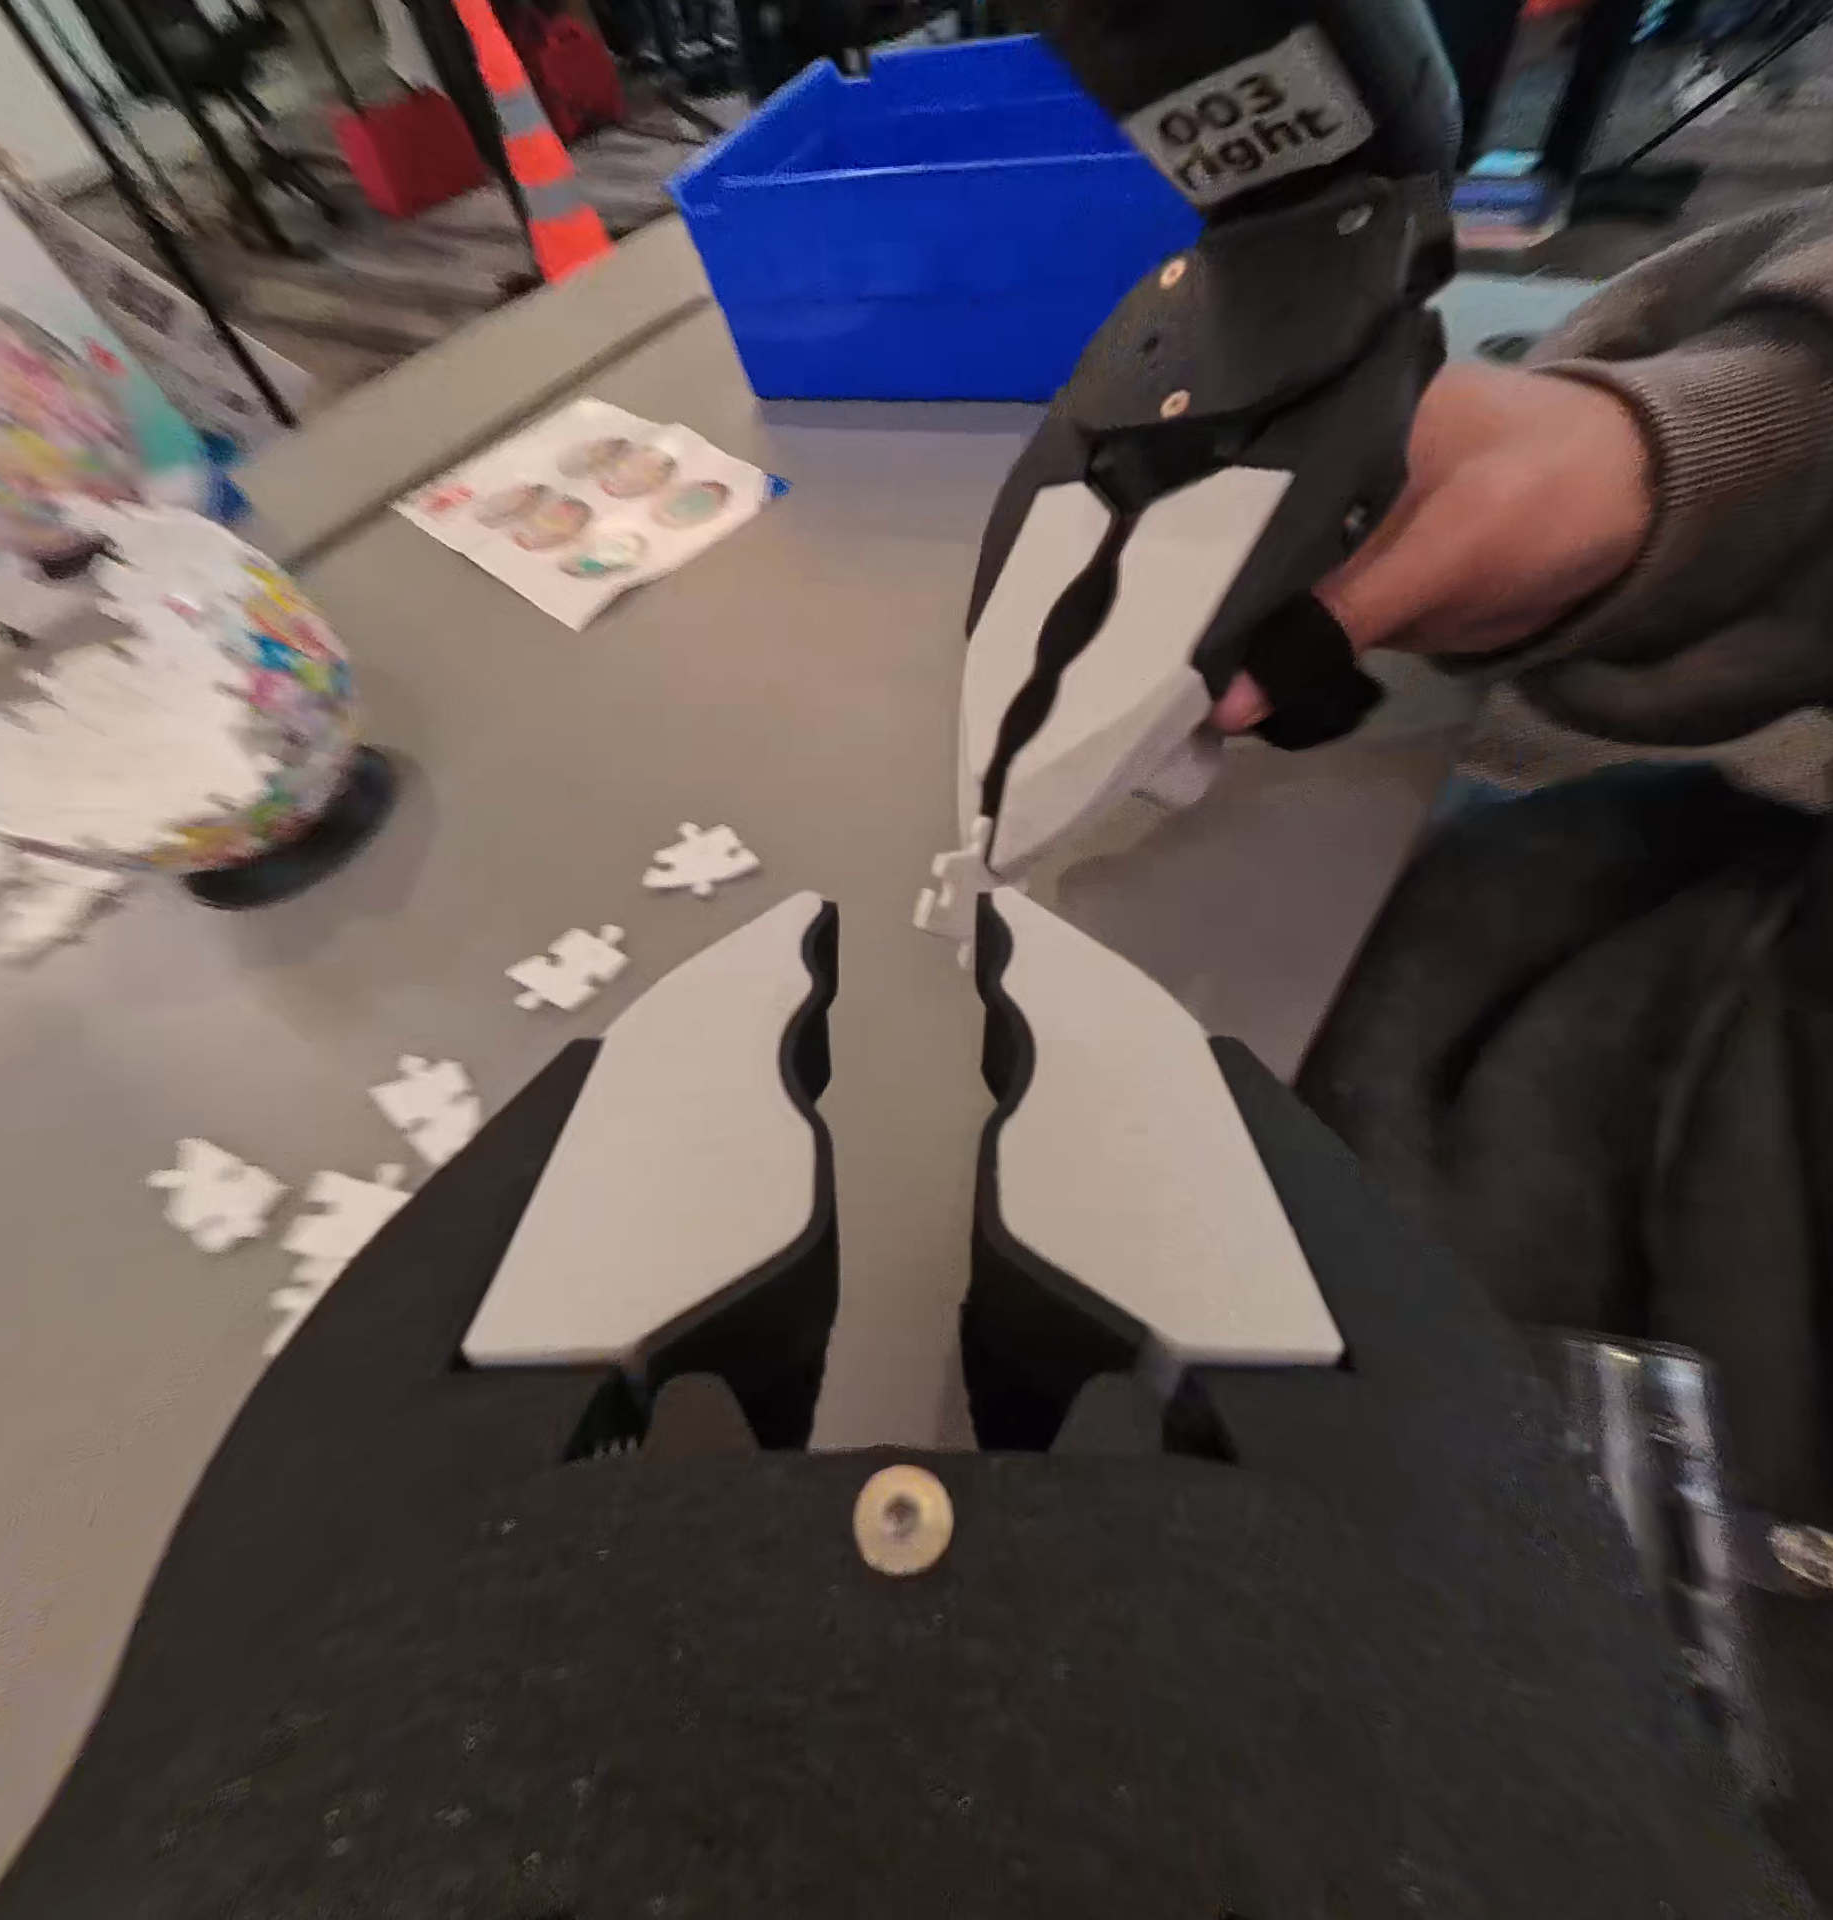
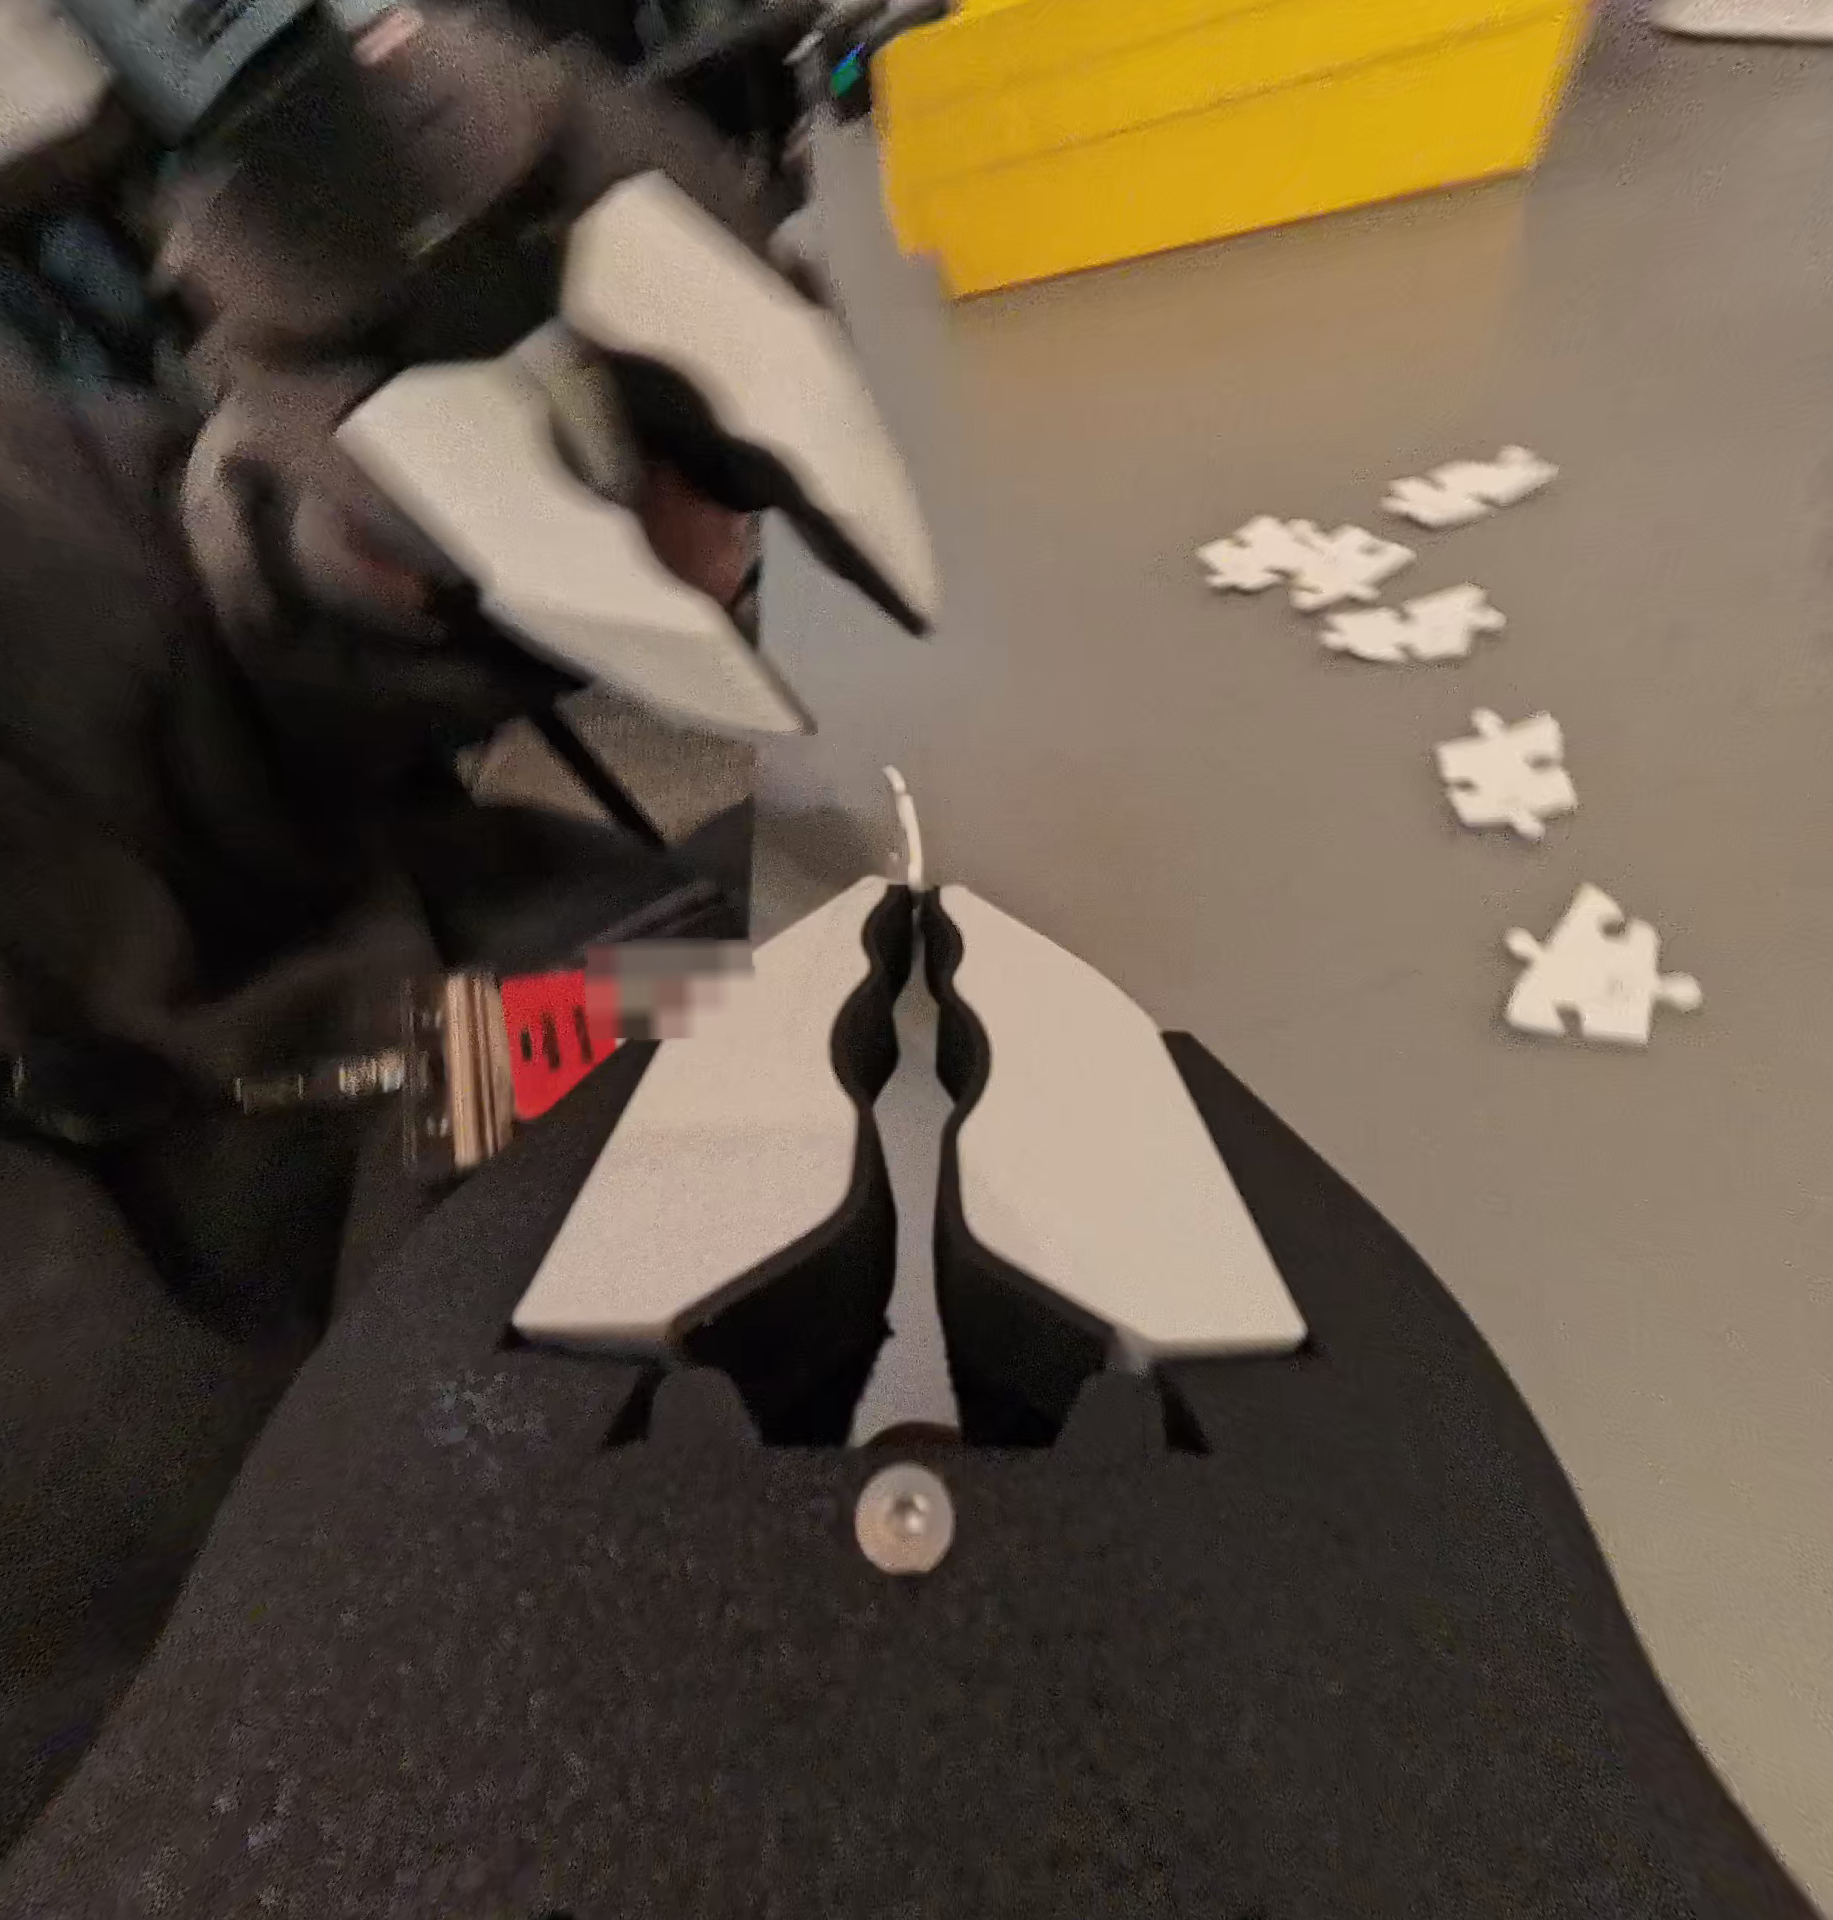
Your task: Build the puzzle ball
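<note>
The right hand-held gripper [image 2: 917, 899] pinched a white puzzle piece [image 1: 951, 896]; the left hand-held gripper [image 1: 907, 914] gaped empty. Loose pieces [image 2: 1506, 771] lay at two o'clock on the grey tabletop [image 2: 1151, 623], a yellow bin [image 2: 1203, 135] at twelve.

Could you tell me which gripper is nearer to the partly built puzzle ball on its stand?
Left. The left gripper hangs open beside the loose pieces, with the puzzle ball off to its left. The right gripper, pinching a white puzzle piece, lies beyond it, farther from the ball.
</note>
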A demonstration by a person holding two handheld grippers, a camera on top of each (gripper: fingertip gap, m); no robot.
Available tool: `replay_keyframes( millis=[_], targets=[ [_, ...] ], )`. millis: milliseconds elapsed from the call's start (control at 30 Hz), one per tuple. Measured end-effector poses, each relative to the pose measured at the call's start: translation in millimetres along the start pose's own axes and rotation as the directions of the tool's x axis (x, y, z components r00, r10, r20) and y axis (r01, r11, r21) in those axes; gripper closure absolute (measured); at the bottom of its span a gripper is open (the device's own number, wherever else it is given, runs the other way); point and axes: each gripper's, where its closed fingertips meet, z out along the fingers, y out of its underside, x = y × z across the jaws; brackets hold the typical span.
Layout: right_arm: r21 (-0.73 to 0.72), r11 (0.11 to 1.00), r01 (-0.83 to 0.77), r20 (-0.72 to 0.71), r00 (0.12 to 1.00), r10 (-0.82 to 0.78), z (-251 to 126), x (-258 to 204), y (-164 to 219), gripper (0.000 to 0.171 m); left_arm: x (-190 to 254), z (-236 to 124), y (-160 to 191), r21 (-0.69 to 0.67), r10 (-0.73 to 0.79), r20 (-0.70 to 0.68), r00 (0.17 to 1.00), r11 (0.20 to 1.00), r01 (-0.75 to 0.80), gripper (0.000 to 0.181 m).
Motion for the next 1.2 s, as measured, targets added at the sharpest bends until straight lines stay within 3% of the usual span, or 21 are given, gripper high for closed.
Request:
replay_keyframes(
  millis=[133,200,600,900,967,1067,1200],
  targets=[
    [-0.102,0.978,0.183,0.022,0.983,-0.181,6.2,-16.2,4.9,0.169,21.1,6.7,13.3,-0.077,-0.164,-0.242,0.956,0.986,0.15,0.158],
    [-0.056,0.983,0.175,0.021,0.985,-0.174,5.1,-17.5,-1.7,0.169,27.0,8.1,20.3,-0.114,-0.169,-0.276,0.946,0.983,0.143,0.177],
    [0.212,0.977,0.004,0.111,0.993,-0.028,-2.5,-19.9,-27.9,0.168,25.6,7.5,7.9,-0.072,-0.203,-0.262,0.943,0.979,0.191,0.179],
    [0.274,0.961,0.034,0.113,0.991,-0.067,0.3,-26.0,-36.1,0.167,24.1,-2.3,3.8,-0.041,-0.188,-0.235,0.954,0.982,0.184,0.18],
    [0.303,0.953,0.034,0.103,0.992,-0.068,-1.1,-24.9,-40.1,0.16,20.1,-4.7,1.3,-0.024,-0.189,-0.212,0.959,0.982,0.188,0.18],
    [0.337,0.941,0.021,0.085,0.995,-0.053,-5.4,-20.4,-45.1,0.159,6.8,-15.1,-12.8,0.068,-0.254,-0.199,0.946,0.96,0.272,0.18],
    [0.375,0.927,-0.018,0.108,0.994,-0.025,-6.7,-22.1,-52.6,0.158,-4.0,-29.1,-28.8,0.169,-0.373,-0.296,0.88,0.886,0.432,0.18]
  ],
)
